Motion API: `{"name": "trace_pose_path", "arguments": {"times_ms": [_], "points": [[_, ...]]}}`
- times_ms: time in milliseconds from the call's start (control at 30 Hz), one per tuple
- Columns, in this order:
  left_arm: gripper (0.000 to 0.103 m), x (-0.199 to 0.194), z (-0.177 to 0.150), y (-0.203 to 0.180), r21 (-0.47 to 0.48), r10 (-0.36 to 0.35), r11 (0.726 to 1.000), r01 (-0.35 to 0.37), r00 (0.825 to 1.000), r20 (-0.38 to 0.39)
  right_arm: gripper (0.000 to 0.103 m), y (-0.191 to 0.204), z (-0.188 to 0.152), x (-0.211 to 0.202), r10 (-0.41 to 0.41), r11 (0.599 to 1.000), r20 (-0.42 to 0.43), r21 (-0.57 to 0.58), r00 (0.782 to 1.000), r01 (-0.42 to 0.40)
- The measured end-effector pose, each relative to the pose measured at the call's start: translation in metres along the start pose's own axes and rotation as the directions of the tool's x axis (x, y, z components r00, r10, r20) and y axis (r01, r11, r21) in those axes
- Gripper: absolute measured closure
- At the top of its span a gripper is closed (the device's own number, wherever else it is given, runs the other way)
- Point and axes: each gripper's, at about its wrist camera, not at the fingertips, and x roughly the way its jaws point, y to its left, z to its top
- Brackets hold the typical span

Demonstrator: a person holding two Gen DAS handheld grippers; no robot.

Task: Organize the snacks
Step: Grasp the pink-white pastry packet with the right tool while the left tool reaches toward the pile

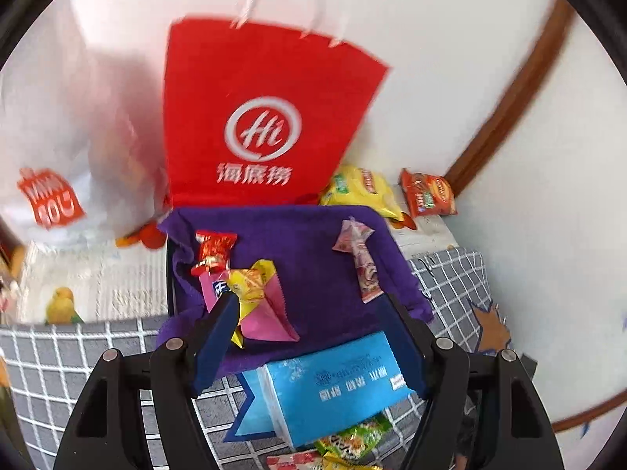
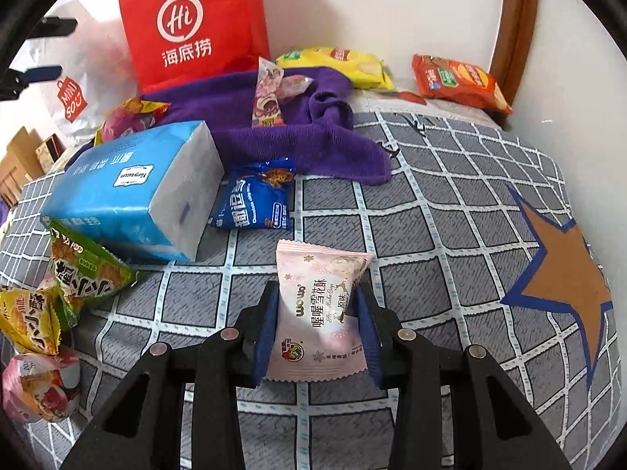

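My right gripper (image 2: 317, 290) is shut on a pale pink snack packet (image 2: 321, 313), held just above the grey checked bedspread (image 2: 431, 215). Beyond it lie a blue cookie packet (image 2: 258, 199) and a blue tissue box (image 2: 129, 188). My left gripper (image 1: 309, 305) stands open over a purple cloth (image 1: 313, 258), nothing pinched between its fingers. On the cloth lie a red candy (image 1: 213, 248), a pink and yellow packet pair (image 1: 258, 297) by the left finger, and a long pink packet (image 1: 362, 262). The tissue box (image 1: 333, 384) lies below the jaws.
A red paper bag (image 2: 192, 27) and a white shopping bag (image 2: 74, 90) stand against the wall. Yellow (image 2: 337, 64) and orange (image 2: 458, 80) chip bags lie at the back. Green (image 2: 86, 270) and yellow (image 2: 27, 317) packets crowd the left edge. A wooden frame (image 2: 513, 31) borders the right.
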Motion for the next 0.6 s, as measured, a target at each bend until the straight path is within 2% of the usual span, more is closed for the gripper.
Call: {"name": "trace_pose_path", "arguments": {"times_ms": [100,367,433,533,600], "points": [[0.031,-0.015,-0.012,-0.011,0.033,0.002,0.999,-0.003,0.999,0.037,0.062,0.002,0.001,0.000,-0.004,1.000,0.006,0.001,1.000,0.004],[0.031,-0.012,-0.059,-0.018,0.052,0.048,0.998,-0.045,0.998,-0.045,0.062,0.002,0.000,0.000,0.009,1.000,0.006,-0.005,1.000,-0.009],[0.031,-0.013,-0.071,-0.019,0.047,0.030,0.998,-0.028,0.998,-0.060,0.065,0.001,0.000,-0.002,0.019,1.000,0.004,-0.002,1.000,-0.019],[0.031,-0.013,-0.095,-0.026,0.082,0.004,0.997,0.003,0.996,-0.086,0.068,-0.003,0.000,-0.010,0.057,0.998,-0.002,0.036,0.998,-0.057],[0.031,-0.010,-0.113,-0.031,0.116,-0.016,0.993,0.029,0.994,-0.108,0.068,-0.003,-0.001,-0.021,0.070,0.996,0.023,0.045,0.997,-0.071]]}}
